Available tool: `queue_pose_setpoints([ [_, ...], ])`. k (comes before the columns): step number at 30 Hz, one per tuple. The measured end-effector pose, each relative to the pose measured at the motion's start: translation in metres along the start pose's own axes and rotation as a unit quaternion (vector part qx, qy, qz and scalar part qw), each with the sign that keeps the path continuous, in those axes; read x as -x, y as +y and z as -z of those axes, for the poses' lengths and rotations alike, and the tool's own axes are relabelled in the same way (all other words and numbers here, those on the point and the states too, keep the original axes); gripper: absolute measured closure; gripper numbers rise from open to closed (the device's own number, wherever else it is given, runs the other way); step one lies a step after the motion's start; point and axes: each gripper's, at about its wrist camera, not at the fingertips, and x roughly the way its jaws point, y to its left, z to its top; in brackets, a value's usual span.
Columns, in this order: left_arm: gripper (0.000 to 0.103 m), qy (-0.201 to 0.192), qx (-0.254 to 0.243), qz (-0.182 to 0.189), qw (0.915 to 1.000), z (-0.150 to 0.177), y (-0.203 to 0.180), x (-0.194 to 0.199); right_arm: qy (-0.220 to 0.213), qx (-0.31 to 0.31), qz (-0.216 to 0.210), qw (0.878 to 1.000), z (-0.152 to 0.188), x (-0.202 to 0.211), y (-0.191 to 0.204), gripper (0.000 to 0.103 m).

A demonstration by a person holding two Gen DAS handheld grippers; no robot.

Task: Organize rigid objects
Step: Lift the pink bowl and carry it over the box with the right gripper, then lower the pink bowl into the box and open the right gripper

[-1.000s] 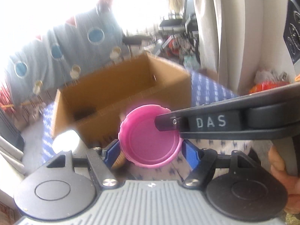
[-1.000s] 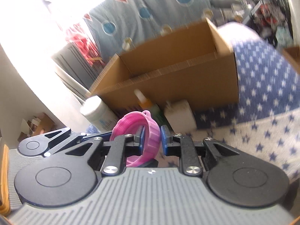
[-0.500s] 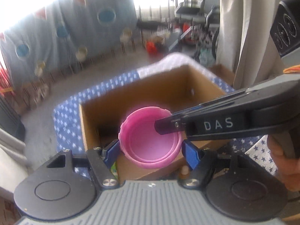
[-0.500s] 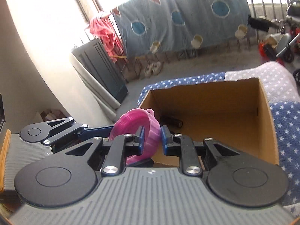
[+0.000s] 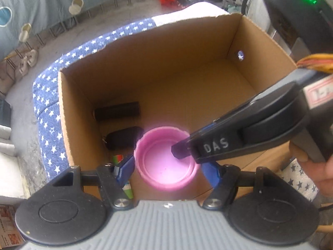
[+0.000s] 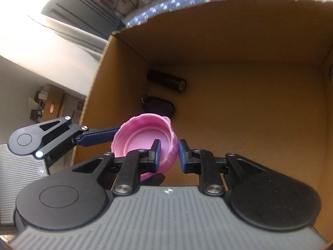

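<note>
- Your right gripper (image 6: 168,155) pinches the pink lid's (image 5: 165,164) wall.
- Your left gripper (image 5: 166,169) clamps the lid's sides, above the cardboard box (image 5: 145,62).

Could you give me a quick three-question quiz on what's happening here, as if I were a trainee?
1. True or false: the pink lid already lies on the floor of the cardboard box.
2. Which gripper pinches the lid's wall, one finger inside and one outside? A) left gripper B) right gripper
3. Fill in: on the box floor lie a dark cylinder and a black ___ with a key ring.

Key
1. False: both grippers hold it above the box floor.
2. B; the left one spans the lid's full width.
3. Key fob, as far as the view shows.
</note>
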Motion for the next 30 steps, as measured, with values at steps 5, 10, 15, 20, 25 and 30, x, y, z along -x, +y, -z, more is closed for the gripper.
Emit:
queue_pose_setpoints([
  [5,0.03,0.001,0.0,0.004,1.0,-0.005,0.004,-0.003,0.034,-0.007,-0.005,0.999,-0.006,-0.023,-0.002,0.085],
  [10,0.03,-0.015,0.013,0.011,0.9997,-0.004,0.009,0.006,0.03,-0.002,-0.012,0.999,-0.008,-0.023,0.001,0.085],
  [15,0.028,-0.037,0.046,0.05,0.997,0.005,0.014,0.032,-0.007,-0.03,-0.074,0.997,-0.003,-0.003,-0.012,0.081],
  [20,0.025,-0.091,0.061,0.052,0.9926,0.029,0.009,0.077,-0.082,-0.06,-0.127,0.987,0.027,0.051,-0.025,0.078],
  [25,0.015,-0.159,0.081,0.057,0.9823,0.072,-0.002,0.124,-0.165,-0.054,-0.14,0.975,0.088,0.116,-0.032,0.073],
  [30,0.011,-0.193,0.097,0.052,0.9749,0.123,-0.021,0.136,-0.195,-0.027,-0.118,0.973,0.153,0.139,-0.025,0.07],
])
